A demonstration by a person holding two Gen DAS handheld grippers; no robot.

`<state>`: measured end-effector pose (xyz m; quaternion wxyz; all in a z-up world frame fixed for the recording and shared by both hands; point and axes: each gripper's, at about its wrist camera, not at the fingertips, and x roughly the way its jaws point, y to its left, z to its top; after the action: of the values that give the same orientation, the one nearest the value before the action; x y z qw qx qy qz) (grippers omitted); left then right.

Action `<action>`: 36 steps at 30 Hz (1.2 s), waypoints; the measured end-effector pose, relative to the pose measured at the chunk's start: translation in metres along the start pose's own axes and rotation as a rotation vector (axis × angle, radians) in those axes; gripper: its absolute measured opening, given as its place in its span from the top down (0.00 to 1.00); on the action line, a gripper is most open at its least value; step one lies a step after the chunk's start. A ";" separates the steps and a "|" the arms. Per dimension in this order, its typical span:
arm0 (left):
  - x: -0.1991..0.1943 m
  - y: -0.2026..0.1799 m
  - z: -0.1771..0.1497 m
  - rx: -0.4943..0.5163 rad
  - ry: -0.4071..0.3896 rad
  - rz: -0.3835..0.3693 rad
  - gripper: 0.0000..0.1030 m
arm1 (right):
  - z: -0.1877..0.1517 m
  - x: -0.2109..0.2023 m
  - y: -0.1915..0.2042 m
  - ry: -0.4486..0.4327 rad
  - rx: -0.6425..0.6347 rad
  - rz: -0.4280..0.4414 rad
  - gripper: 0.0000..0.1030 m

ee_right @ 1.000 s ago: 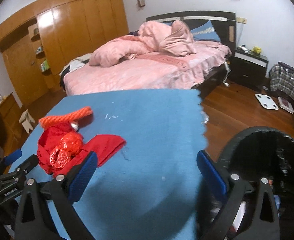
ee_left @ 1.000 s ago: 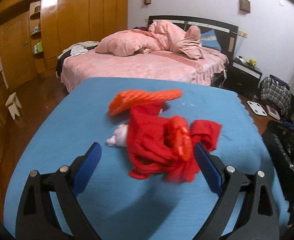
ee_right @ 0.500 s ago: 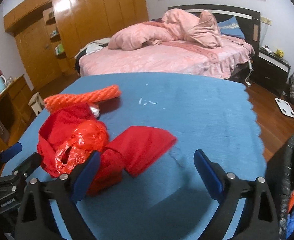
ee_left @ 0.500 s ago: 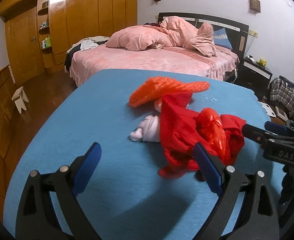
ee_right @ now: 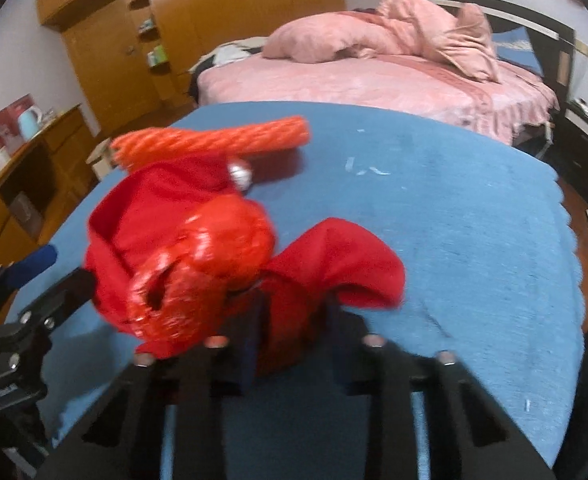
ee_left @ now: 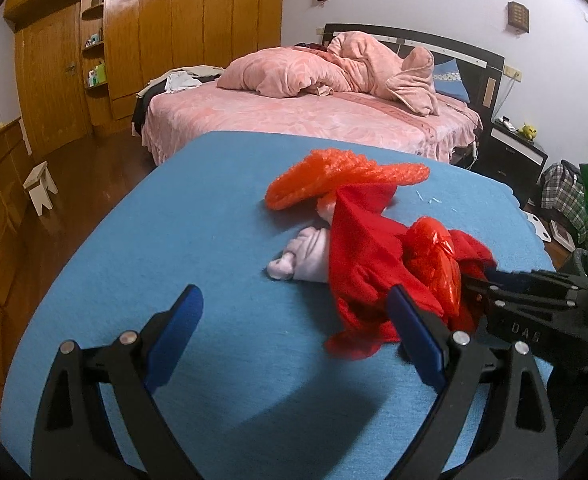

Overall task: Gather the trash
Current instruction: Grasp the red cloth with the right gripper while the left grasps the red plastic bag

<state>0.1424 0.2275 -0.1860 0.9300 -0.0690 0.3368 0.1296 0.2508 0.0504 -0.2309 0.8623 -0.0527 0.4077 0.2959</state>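
The right tongs (ee_right: 262, 320) have swung over to the red bag (ee_right: 198, 272) mid-counter (ee_right: 474, 240) and have just been closing, now clenched on its red cloth; left tongs (ee_left: 294, 332) gape beside it, ready for binning.

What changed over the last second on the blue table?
The right tool swung in from the bin side to the red pile and its jaws have just been closing on the red cloth. The left tool stayed open and empty; the orange netting stayed put.
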 end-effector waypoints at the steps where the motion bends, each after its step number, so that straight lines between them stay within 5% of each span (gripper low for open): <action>1: -0.001 0.000 0.000 -0.003 -0.004 0.001 0.12 | -0.001 0.000 0.002 0.003 -0.009 0.015 0.86; 11: -0.016 -0.027 0.017 0.005 -0.060 -0.070 0.21 | -0.009 -0.029 -0.024 -0.036 0.074 -0.002 0.88; 18: -0.002 -0.071 0.016 0.078 -0.025 -0.160 0.28 | -0.009 -0.047 -0.061 -0.053 0.123 -0.061 0.88; 36: 0.042 -0.107 0.011 0.177 0.073 -0.158 0.72 | -0.018 -0.064 -0.084 -0.067 0.165 -0.079 0.88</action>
<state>0.2106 0.1355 -0.2003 0.9269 -0.0177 0.3743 0.0233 0.2541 -0.0539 -0.2085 0.8879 0.0123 0.3990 0.2286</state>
